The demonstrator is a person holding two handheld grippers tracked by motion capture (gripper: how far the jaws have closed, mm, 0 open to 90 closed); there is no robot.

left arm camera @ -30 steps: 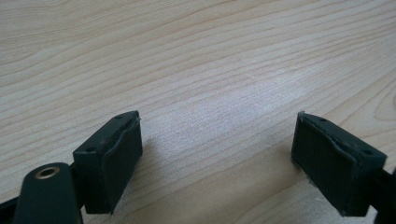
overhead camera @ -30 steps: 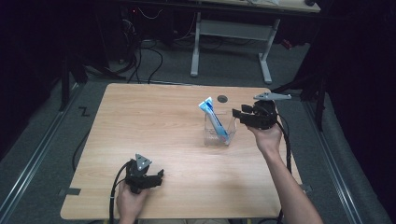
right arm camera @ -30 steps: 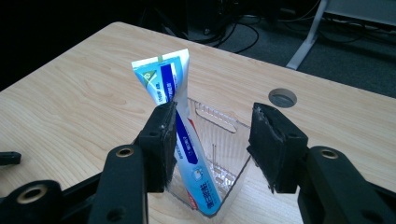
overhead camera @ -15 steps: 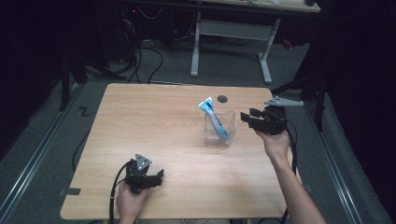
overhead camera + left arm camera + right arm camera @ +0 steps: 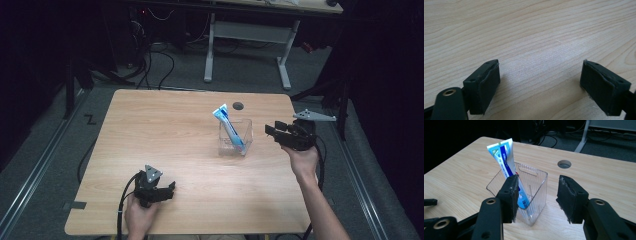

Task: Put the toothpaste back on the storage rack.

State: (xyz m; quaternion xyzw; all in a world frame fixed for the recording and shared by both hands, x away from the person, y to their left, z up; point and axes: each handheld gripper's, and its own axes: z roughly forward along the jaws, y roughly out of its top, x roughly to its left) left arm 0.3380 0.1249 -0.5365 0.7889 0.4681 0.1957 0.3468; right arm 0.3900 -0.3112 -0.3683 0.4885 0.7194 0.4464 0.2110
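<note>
A blue and white toothpaste tube [image 5: 227, 125] [image 5: 505, 162] stands tilted inside a clear plastic container [image 5: 236, 138] [image 5: 534, 192] near the middle right of the wooden table [image 5: 165, 135]. My right gripper [image 5: 272, 131] [image 5: 537, 197] hovers just right of the container, open, with nothing between its jaws. Near the table's front left, my left gripper [image 5: 162, 192] [image 5: 540, 82] rests low over bare wood, open and empty.
A round cable hole [image 5: 238, 105] [image 5: 564, 164] sits in the table behind the container. Beyond the far edge stand desk legs [image 5: 282, 65] and cables [image 5: 160, 55] on the floor. Cables trail from both grippers off the front edge.
My right gripper has drawn back to the right, away from the container, and dropped a little. The tube stays in the container. The left gripper has not moved.
</note>
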